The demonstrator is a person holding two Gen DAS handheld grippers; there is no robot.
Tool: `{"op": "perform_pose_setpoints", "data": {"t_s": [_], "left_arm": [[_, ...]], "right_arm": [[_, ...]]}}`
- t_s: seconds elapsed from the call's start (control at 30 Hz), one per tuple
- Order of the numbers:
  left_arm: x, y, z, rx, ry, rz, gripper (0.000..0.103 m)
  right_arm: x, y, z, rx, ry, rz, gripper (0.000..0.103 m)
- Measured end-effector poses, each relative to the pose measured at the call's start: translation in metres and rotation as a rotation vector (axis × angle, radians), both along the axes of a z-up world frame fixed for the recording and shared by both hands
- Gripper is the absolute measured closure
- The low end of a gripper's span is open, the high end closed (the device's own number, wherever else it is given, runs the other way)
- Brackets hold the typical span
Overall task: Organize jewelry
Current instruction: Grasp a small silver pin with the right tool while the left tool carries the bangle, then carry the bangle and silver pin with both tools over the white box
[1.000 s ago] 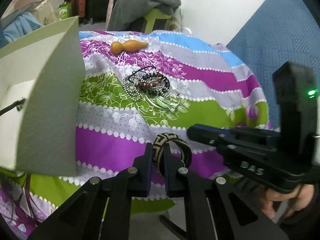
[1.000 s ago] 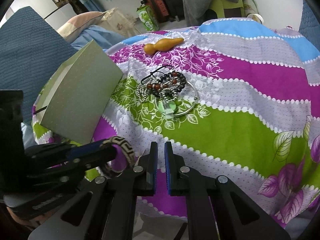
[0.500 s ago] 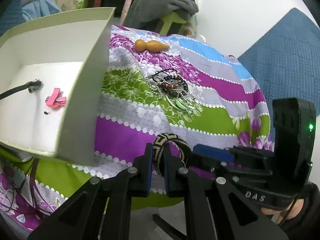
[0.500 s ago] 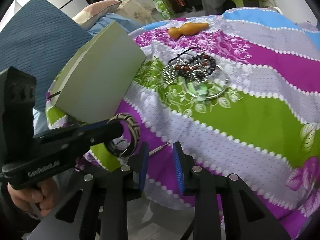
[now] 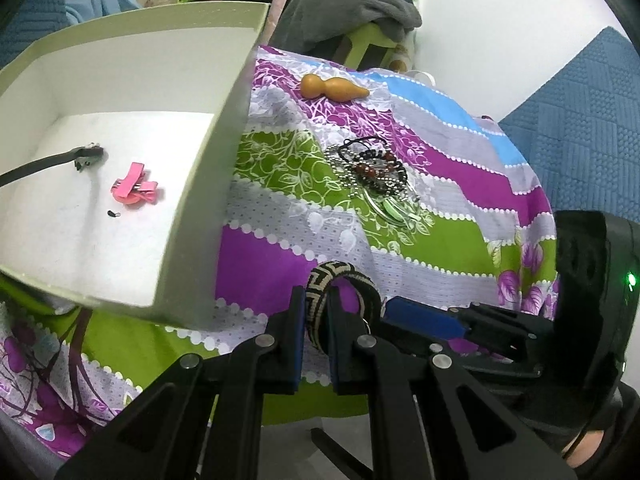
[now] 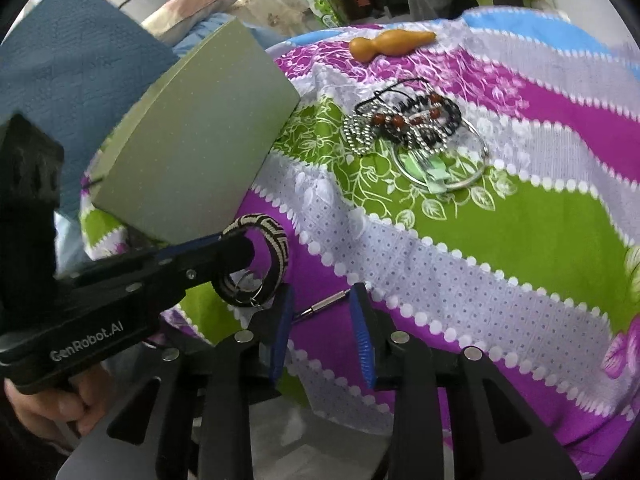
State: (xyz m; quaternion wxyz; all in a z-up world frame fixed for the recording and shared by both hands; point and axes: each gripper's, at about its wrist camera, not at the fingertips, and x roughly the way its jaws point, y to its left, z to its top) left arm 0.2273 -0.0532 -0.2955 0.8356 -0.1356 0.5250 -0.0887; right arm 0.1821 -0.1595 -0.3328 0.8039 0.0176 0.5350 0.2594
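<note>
My left gripper (image 5: pixel 314 322) is shut on a black-and-beige woven bangle (image 5: pixel 344 276), held above the cloth's near edge; the bangle also shows in the right wrist view (image 6: pixel 276 240). My right gripper (image 6: pixel 322 320) is open and empty, just right of the bangle. A pale green box (image 5: pixel 208 184) stands open at the left, with a pink hair clip (image 5: pixel 134 188) and a dark strap (image 5: pixel 48 164) inside. A pile of bead chains and bracelets (image 5: pixel 374 172) with a silver hoop (image 6: pixel 444 160) lies mid-cloth.
A tan gourd-shaped piece (image 5: pixel 332 88) lies at the far side of the striped floral cloth (image 5: pixel 440 248). A small metal pin (image 6: pixel 324 304) lies on the cloth between my right fingers. Blue quilted fabric (image 5: pixel 592 128) is at the right, clothes on a chair behind.
My left gripper has risen with the bangle, so the box's inside now shows. My right gripper went from shut to open and moved closer beside the bangle.
</note>
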Motion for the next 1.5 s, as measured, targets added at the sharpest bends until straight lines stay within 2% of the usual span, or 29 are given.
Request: {"op": "perform_pose_setpoints", "data": {"t_s": [0.13,0.2,0.37,0.77,1.0,1.23,1.5], "left_arm": [[0.0,0.001,0.0,0.002,0.008,0.009,0.094],[0.0,0.001,-0.001,0.005,0.011,0.008,0.094],[-0.001,-0.001,-0.002,0.008,0.019,0.004,0.094],[0.0,-0.004,-0.004,0.005,0.024,-0.001,0.094],[-0.001,-0.008,0.003,-0.006,0.009,-0.018,0.094],[-0.003,-0.012,0.03,-0.021,-0.024,-0.046,0.094],[-0.004,-0.005,0.079,-0.022,-0.062,-0.065,0.094]], "right_arm": [[-0.012,0.023,0.001,-0.15,-0.087,0.025,0.08],[-0.016,0.028,0.0,-0.227,-0.127,0.028,0.096],[-0.014,0.021,0.0,-0.246,-0.123,0.007,0.101],[-0.006,-0.04,0.015,-0.199,-0.108,-0.157,0.1],[-0.006,-0.046,0.028,-0.158,-0.135,-0.183,0.1],[-0.008,-0.043,0.053,-0.138,-0.189,-0.208,0.1],[-0.017,-0.041,0.102,-0.122,-0.24,-0.276,0.1]]}}
